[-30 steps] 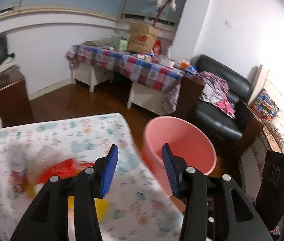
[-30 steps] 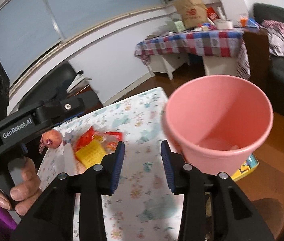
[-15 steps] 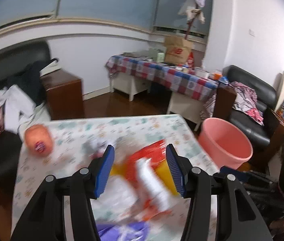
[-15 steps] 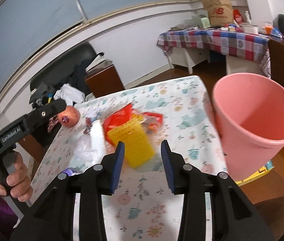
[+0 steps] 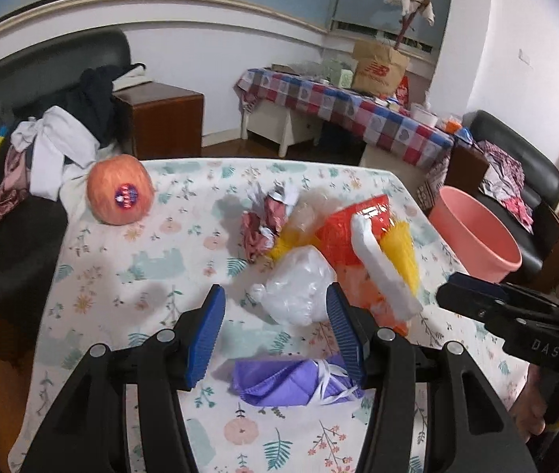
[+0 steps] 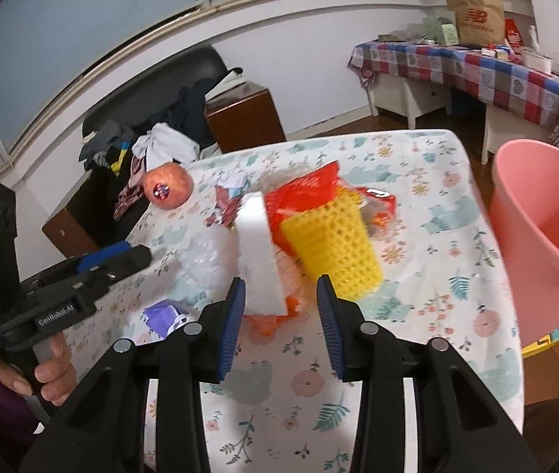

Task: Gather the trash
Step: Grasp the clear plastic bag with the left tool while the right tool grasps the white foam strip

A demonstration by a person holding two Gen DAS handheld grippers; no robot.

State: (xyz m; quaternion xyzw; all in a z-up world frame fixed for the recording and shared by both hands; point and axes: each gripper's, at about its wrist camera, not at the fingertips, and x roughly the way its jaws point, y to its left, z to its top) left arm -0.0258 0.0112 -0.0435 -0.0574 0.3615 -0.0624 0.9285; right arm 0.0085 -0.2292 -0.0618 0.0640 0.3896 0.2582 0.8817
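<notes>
A pile of trash lies on the floral table (image 5: 129,260): a clear plastic bag (image 5: 299,287), a white foam block (image 5: 382,272), a yellow mesh piece (image 6: 330,244), red wrappers (image 5: 354,228), crumpled paper (image 5: 267,220) and a purple mask (image 5: 291,382). My left gripper (image 5: 275,335) is open and empty, hovering just before the plastic bag and above the mask. My right gripper (image 6: 279,323) is open and empty, close in front of the foam block (image 6: 257,252). A pink bucket (image 6: 543,220) stands off the table's right edge.
An orange apple with a sticker (image 5: 119,189) sits at the table's far left corner. A dark chair with clothes (image 5: 58,138) and a wooden cabinet (image 5: 161,118) stand behind. A checkered table (image 5: 342,110) and a black sofa (image 5: 516,157) are farther back.
Both grippers have swung left from the pink bucket toward the trash pile and moved closer to it. Both stay open and empty.
</notes>
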